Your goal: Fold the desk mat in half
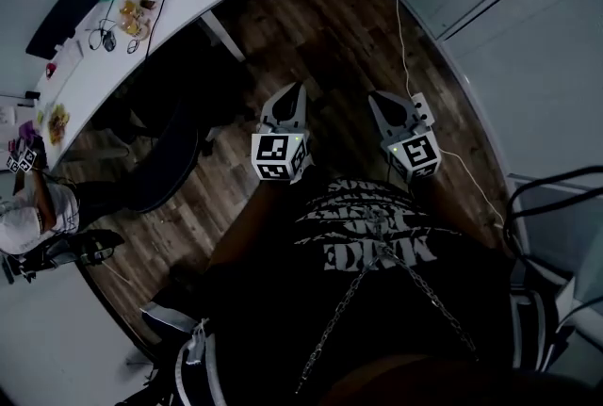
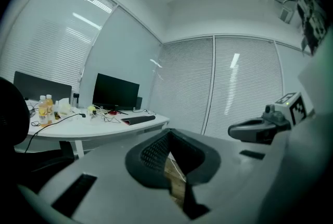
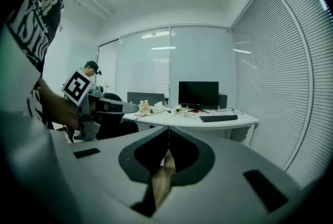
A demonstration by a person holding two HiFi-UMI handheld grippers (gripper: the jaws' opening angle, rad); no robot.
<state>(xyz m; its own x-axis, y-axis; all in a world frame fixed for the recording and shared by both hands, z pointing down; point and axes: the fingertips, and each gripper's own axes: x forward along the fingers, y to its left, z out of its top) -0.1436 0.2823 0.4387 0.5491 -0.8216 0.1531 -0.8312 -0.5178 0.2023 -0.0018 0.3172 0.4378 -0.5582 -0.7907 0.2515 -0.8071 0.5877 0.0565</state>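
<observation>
The dark desk mat (image 2: 138,120) lies on the far end of the white desk (image 2: 99,127), to the right of a black monitor (image 2: 115,92); in the right gripper view the desk mat (image 3: 218,118) shows as a flat dark strip. Both grippers hang over the wooden floor, well away from the desk. My left gripper (image 1: 290,98) is shut with nothing between its jaws, and its tips meet in the left gripper view (image 2: 169,135). My right gripper (image 1: 382,103) is also shut and empty, with its jaws closed together (image 3: 168,137).
A black office chair (image 1: 170,150) stands between me and the desk. Another person (image 1: 28,216) sits at the left. Bottles (image 2: 44,108) and cables lie on the desk. A white power strip (image 1: 421,107) with its cord lies on the floor by the blinds.
</observation>
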